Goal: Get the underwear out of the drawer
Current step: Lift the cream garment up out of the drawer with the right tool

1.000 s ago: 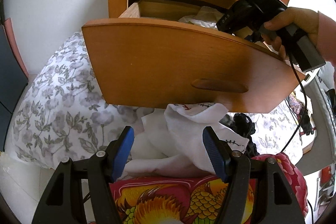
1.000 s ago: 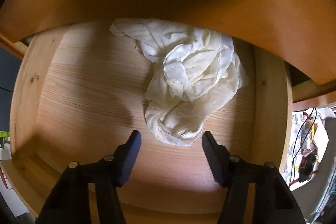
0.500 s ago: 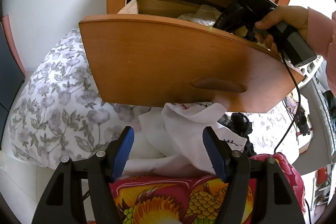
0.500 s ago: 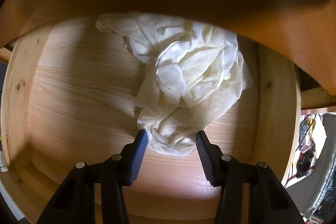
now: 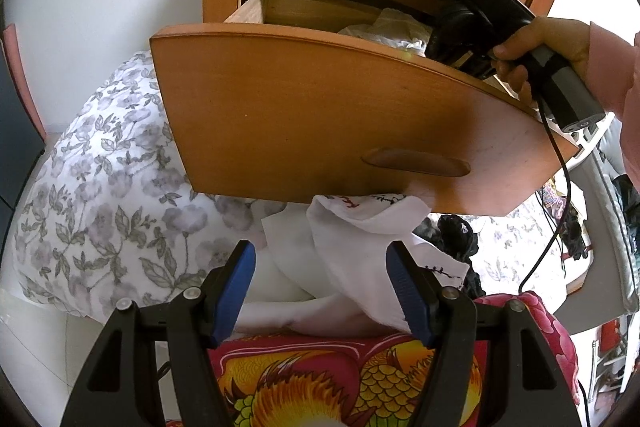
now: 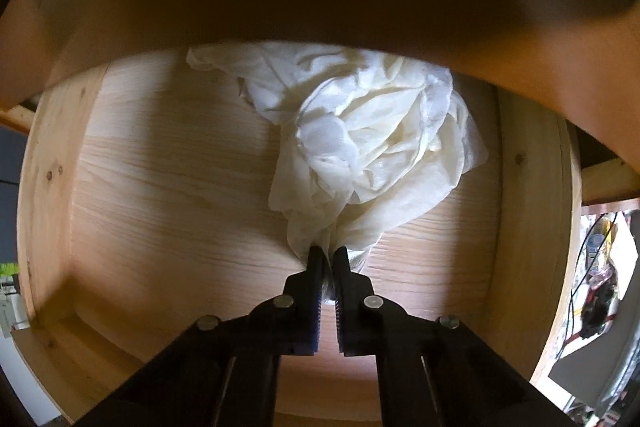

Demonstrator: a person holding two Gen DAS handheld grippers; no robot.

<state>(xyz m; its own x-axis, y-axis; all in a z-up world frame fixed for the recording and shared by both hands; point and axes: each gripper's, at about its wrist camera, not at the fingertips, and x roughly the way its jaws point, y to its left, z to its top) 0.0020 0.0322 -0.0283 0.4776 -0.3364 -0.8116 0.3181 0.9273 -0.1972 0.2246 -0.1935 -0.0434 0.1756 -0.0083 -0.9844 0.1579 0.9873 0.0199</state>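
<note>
Right tool [image 6: 329, 259] now clamped, underwear [image 6: 372, 147] pinched

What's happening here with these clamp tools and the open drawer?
A person holds a two-finger gripper in each hand. The right gripper reaches down into the open wooden drawer and is shut on an edge of the crumpled white underwear, which lies on the drawer bottom, not yet lifted out. The left gripper is open and empty below the drawer front, above white cloth on the bed.

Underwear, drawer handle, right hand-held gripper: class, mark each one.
underwear [image 6: 384, 143]: right wrist view, crumpled middle.
drawer handle [image 5: 416, 161]: left wrist view, centre of recess.
right hand-held gripper [image 6: 329, 255]: right wrist view, between fingertips.
</note>
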